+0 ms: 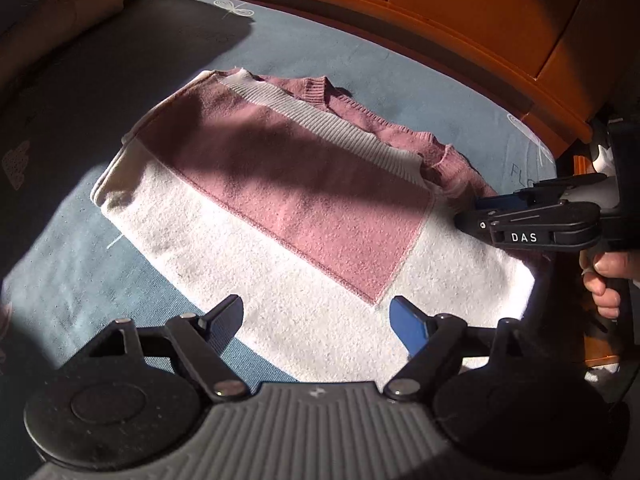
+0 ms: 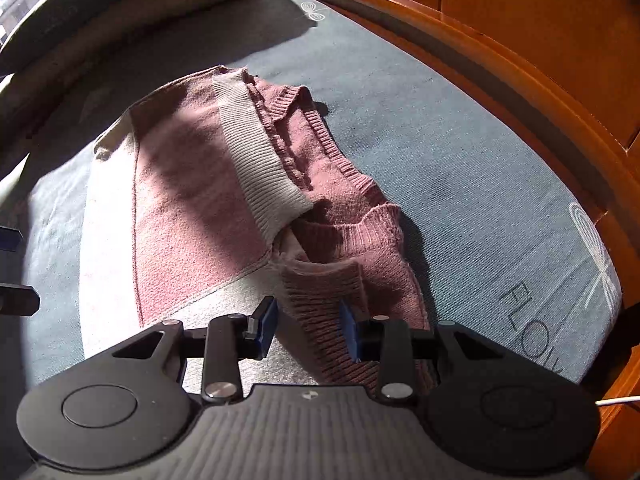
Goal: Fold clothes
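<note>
A pink and white knit sweater [image 1: 304, 200] lies folded on a blue-grey bed sheet [image 1: 100, 92]. Its pink ribbed sleeves and collar [image 2: 320, 152] are bunched along the far right edge. My left gripper [image 1: 316, 312] is open over the sweater's near white edge, and nothing sits between its fingers. A hand holds my right gripper [image 1: 466, 220] at the sweater's right side. In the right wrist view this gripper [image 2: 307, 312] stands half closed. A pink ribbed cuff [image 2: 320, 292] lies flat between its blue pads [image 2: 348, 332]; I see no pinch in the fabric.
An orange wooden bed frame [image 1: 440, 28] curves along the far and right sides of the sheet. A brown pillow [image 1: 60, 4] lies at the far left corner. A white cable [image 2: 618, 400] runs off the frame at the right. Printed flower motifs [image 2: 596, 252] mark the sheet.
</note>
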`<state>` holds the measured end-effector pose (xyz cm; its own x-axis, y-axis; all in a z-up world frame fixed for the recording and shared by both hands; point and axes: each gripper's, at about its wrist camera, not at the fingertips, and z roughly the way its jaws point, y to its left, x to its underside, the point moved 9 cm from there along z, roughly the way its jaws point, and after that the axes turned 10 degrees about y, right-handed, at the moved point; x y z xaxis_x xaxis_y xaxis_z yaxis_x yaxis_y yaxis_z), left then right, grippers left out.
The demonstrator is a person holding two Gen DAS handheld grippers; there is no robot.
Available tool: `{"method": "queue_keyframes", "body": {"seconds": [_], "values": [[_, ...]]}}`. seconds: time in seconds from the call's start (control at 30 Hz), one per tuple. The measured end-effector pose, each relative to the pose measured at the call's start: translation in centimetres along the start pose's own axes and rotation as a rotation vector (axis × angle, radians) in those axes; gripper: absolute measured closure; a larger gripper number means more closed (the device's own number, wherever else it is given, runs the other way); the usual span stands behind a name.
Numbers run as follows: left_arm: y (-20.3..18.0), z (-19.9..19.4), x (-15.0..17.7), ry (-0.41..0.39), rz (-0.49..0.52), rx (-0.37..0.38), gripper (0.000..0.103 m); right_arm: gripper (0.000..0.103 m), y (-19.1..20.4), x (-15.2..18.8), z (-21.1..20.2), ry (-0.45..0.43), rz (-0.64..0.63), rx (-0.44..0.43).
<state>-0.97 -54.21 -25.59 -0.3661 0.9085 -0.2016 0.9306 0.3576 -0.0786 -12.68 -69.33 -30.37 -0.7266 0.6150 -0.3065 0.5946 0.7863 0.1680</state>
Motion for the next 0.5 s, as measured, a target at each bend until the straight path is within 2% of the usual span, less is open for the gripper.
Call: {"method": "queue_keyframes", "body": {"seconds": [0.07, 0.13, 0.2, 0.27, 0.37, 0.5], "values": [[-0.8, 1.0, -0.5, 0.035, 0.018, 0.052, 0.024, 0.063, -2.1, 0.6, -0.5, -0.006, 0.082, 0.041], [-1.9, 1.0, -1.7, 0.047, 0.05, 0.161, 0.024, 0.062, -4.0, 1.6, -1.6, -0.02, 0.174, 0.07], [-3.5, 0.7, -3.9, 0.036, 0.101, 0.293, 0.024, 0.062, -5.6, 3.2, -4.0, -0.051, 0.286, 0.073], [-5.1, 0.9, -6.1, 0.031, 0.149, 0.371, 0.023, 0.062, -6.1, 4.6, -5.3, -0.078, 0.371, 0.044], [-8.7, 2.3, -10.0, 0.039, 0.206, 0.489, 0.023, 0.062, -5.0, 5.3, -5.3, -0.108, 0.398, -0.01], [-12.9, 5.5, -13.1, 0.138, 0.205, 0.63, 0.023, 0.06, -2.8, 4.7, -3.1, -0.137, 0.373, -0.064]]}}
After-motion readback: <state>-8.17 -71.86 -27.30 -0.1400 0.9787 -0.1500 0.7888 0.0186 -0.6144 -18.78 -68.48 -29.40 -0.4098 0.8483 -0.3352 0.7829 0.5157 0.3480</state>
